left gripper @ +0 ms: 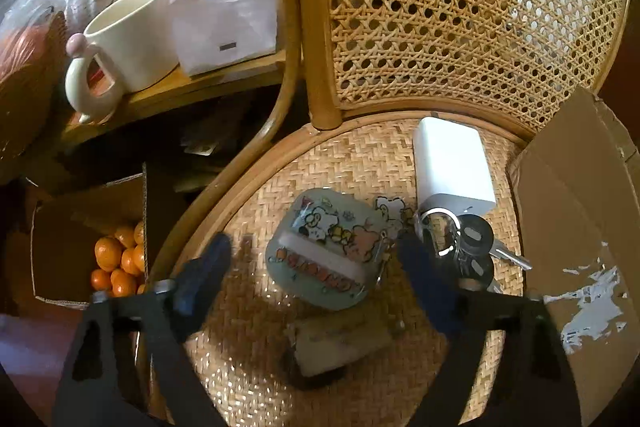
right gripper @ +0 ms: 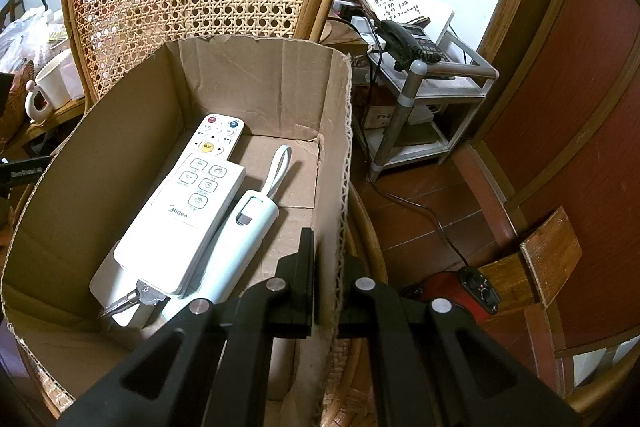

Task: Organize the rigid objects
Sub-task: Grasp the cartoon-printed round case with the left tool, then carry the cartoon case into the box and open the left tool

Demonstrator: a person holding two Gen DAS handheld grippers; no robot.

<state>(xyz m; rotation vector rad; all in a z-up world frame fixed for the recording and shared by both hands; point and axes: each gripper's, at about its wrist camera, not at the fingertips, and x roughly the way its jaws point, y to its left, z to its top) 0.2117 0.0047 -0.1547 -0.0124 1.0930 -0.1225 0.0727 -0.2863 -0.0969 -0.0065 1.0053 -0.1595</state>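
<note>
Left wrist: jaws wide around case (left gripper: 328, 251)

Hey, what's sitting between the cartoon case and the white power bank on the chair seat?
In the left wrist view, a bunch of keys lies between the cartoon case and the white power bank, its ring right against the power bank's near end.

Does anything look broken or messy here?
Yes. The cardboard box has a ragged, torn top edge, and its outer wall has patches where the surface is peeled off. Inside, the white remote lies stacked crookedly on another remote and a key. Nothing is spilled.
</note>
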